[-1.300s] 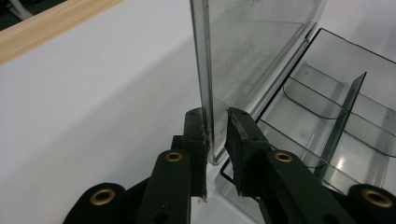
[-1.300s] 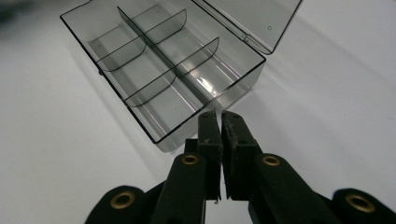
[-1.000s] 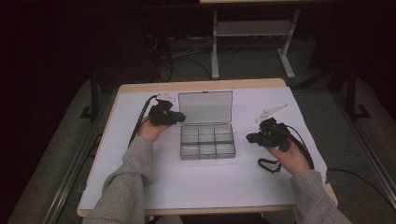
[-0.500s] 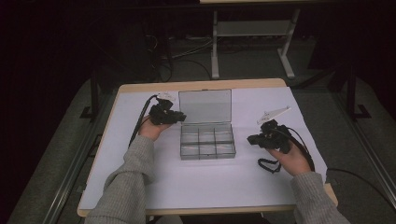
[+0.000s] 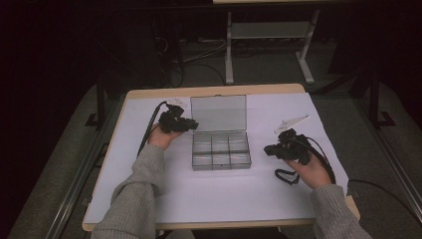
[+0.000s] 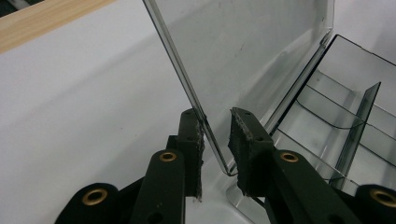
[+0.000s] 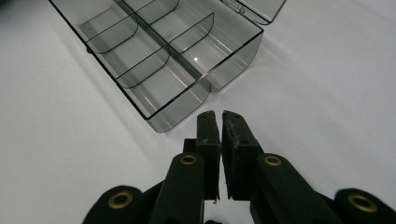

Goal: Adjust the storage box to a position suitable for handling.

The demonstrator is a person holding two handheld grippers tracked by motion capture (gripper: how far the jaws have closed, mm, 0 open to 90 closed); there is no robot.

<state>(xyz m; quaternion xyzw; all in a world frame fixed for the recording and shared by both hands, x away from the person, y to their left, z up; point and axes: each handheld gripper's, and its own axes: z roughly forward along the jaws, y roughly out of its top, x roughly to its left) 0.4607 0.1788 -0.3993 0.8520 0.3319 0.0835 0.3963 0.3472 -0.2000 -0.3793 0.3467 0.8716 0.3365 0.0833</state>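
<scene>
My left tongs point(image 6: 215, 135) stand slightly open around the box's raised lid point(image 6: 243, 51), at ten o'clock of the box point(image 5: 221, 151); my right tongs point(image 7: 220, 122), at three o'clock, are almost closed and empty.

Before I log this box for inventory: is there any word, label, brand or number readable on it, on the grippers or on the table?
None: no print shows on the clear compartment box, its open lid, the left gripper, the right gripper or the white table.
</scene>
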